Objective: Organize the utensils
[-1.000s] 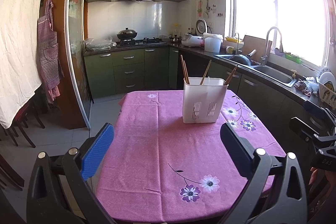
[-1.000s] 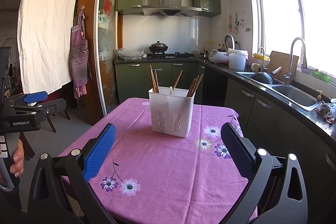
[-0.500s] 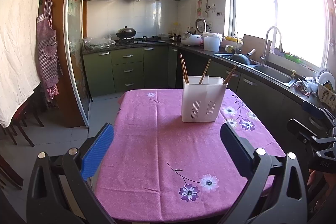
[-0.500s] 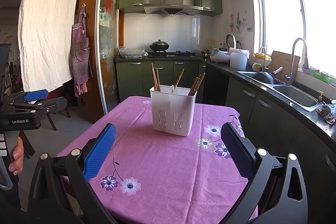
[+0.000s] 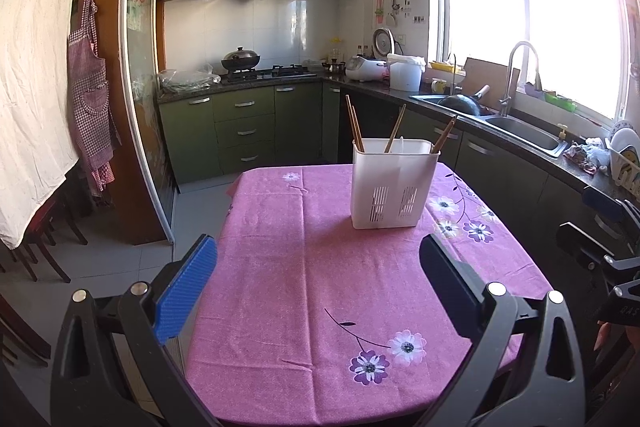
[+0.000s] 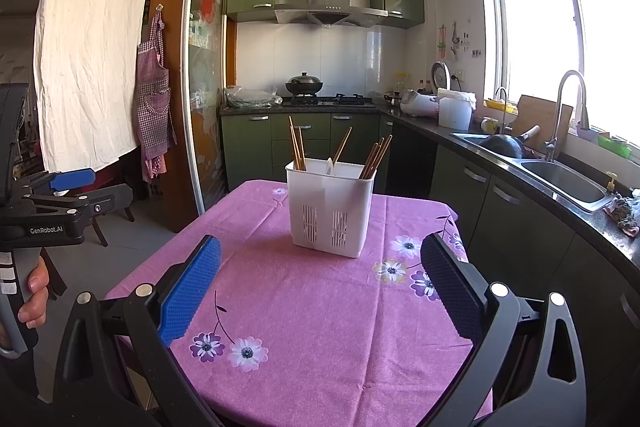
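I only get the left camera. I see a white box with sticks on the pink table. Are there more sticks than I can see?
Observer: Yes. In the right view the chopsticks in the holder's right corner show as a bundle of several.
Operator: Is anything else in there?
Observer: A white spoon-like handle pokes up in the middle.
Operator: Who holds my camera?
Observer: A hand grips the left gripper; its jaws stand open.

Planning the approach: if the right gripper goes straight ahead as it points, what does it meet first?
Probably the white utensil holder with the chopsticks; only bare tablecloth lies before the open right gripper. Depth is uncertain.
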A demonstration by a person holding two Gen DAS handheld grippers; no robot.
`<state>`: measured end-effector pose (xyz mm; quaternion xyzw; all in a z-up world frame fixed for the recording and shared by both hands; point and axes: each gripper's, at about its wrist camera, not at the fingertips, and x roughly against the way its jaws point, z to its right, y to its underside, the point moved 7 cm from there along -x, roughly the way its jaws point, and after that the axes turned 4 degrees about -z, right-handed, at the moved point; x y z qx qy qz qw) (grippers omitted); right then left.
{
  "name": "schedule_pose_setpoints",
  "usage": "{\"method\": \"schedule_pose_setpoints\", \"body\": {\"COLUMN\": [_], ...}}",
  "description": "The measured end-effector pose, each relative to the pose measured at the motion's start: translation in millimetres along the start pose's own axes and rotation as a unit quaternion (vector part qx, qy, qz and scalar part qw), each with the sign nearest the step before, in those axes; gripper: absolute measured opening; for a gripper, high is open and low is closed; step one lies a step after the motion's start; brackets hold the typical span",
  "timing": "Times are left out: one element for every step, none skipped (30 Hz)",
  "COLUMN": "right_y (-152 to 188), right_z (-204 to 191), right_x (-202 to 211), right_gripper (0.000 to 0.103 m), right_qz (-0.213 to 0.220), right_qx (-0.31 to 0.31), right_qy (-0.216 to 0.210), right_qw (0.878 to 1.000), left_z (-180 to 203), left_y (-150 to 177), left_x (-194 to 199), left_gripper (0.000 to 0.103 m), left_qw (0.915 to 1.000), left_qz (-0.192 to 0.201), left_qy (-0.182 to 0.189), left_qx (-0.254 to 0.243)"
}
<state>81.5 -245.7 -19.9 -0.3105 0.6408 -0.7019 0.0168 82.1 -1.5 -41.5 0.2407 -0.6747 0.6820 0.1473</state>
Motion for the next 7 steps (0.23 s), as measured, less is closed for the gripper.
{"method": "schedule_pose_setpoints", "body": {"right_y": [-0.7,0.0,0.4,0.5,0.8,0.8,1.2], "right_z": [0.0,0.3,0.5,0.3,0.3,0.3,0.5], "right_x": [-1.9,-2.6,-3.2,-4.0,-4.3,-4.3,-4.5], "right_gripper": [0.098,0.098,0.098,0.098,0.098,0.098,0.098], "right_qz": [-0.001,-0.002,-0.003,-0.004,-0.004,-0.004,-0.004], "right_qx": [0.0,-0.001,-0.001,0.0,0.0,0.0,0.0], "right_qy": [0.001,0.001,0.001,0.001,0.001,0.001,0.001], "right_qw": [1.0,1.0,1.0,1.0,1.0,1.0,1.0], "left_z": [0.0,-0.1,-0.4,-0.4,-0.6,-0.9,-1.4], "left_y": [0.9,1.7,2.6,3.3,3.9,4.4,4.8], "left_x": [-2.2,-4.3,-6.0,-7.2,-8.1,-8.9,-9.9], "left_gripper": [0.096,0.096,0.096,0.096,0.096,0.096,0.096], "left_qw": [1.0,1.0,0.9999,0.9999,0.9999,0.9999,0.9999], "left_qz": [-0.004,-0.008,-0.01,-0.011,-0.012,-0.012,-0.014], "left_qy": [-0.002,-0.002,0.0,0.0,-0.003,-0.004,-0.005], "left_qx": [-0.001,0.0,0.001,0.0,-0.001,-0.002,-0.003]}}
